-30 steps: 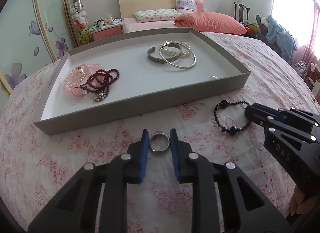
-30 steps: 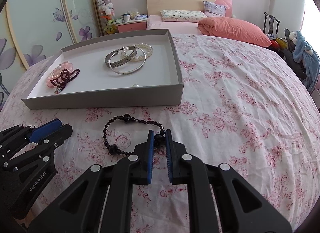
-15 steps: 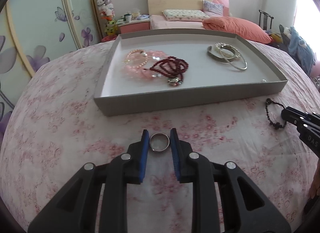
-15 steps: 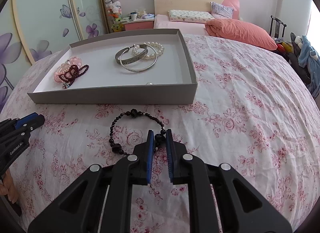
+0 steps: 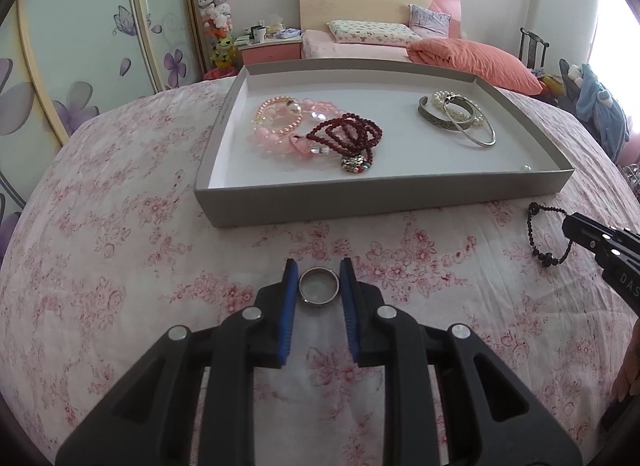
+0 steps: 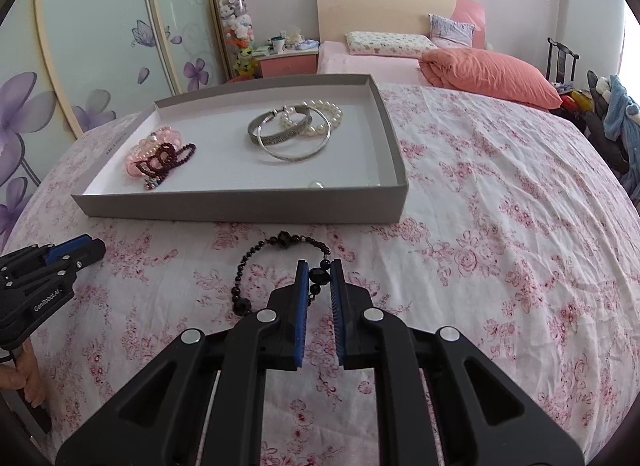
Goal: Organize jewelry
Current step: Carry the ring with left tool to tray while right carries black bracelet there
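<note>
Left wrist view. The left gripper [image 5: 319,272] gripped a ring [image 5: 319,286] between its blue pads [image 5: 289,308]: a plain silver-coloured band, broad and polished, held with its opening facing the camera above the flowered bedspread [image 5: 120,266]. Beyond it lay a shallow grey tray [image 5: 360,205] with a white floor. At the tray's left sat a heap of pink bead bracelets [image 5: 276,125], glossy and partly translucent, with a dark red bead bracelet [image 5: 348,133] coiled in loops on top and a small jewelled charm at its near end. At the tray's right lay a broad engraved silver cuff [image 5: 436,115], a thin silver bangle [image 5: 474,129] and a string of white pearls [image 5: 456,105], overlapping one another. A single pearl [image 5: 525,168] rested in the near right corner.

Right wrist view. The right gripper [image 6: 319,266] was closed on a black bead bracelet [image 6: 280,254], its pads pinching one large faceted bead. The rest of the strand, small round beads with a few larger ones, lay looped on the bedspread just in front of the tray. The left gripper showed at the left edge, well apart from the bracelet.
</note>
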